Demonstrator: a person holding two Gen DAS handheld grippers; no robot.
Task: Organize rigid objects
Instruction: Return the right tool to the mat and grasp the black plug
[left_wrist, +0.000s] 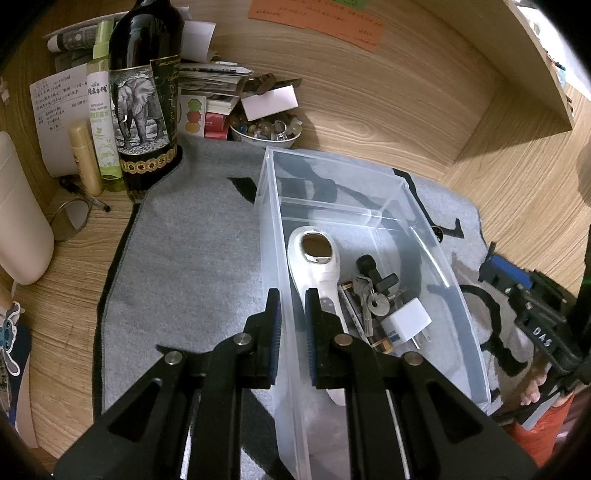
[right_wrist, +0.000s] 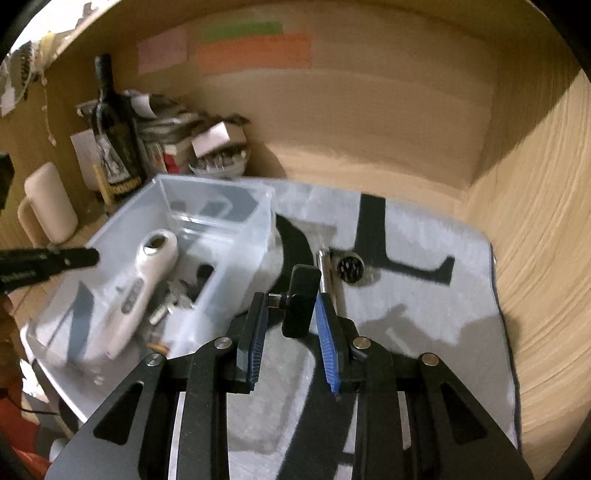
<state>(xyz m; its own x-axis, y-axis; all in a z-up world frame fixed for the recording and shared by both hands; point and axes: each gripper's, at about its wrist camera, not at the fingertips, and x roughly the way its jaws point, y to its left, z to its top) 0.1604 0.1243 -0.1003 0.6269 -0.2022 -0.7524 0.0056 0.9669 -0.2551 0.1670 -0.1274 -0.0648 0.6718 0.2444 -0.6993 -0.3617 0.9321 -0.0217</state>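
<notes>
My left gripper (left_wrist: 291, 317) is pinched onto the near wall of the clear plastic bin (left_wrist: 436, 236), one pad inside, one outside. In the bin: a white handheld device w/ an oval window (left_wrist: 314, 258), a bunch of metal keys w/ black fobs (left_wrist: 373, 288), a white USB charger cube (left_wrist: 406, 321). My right gripper (right_wrist: 290, 314) is clamped on a small black block-shaped adapter w/ a metal plug (right_wrist: 301, 302), held above the grey felt mat w/ black markings (right_wrist: 424, 314), just right of the bin. A small round metal piece on a short chrome stem (right_wrist: 351, 269) lies on the mat beyond.
</notes>
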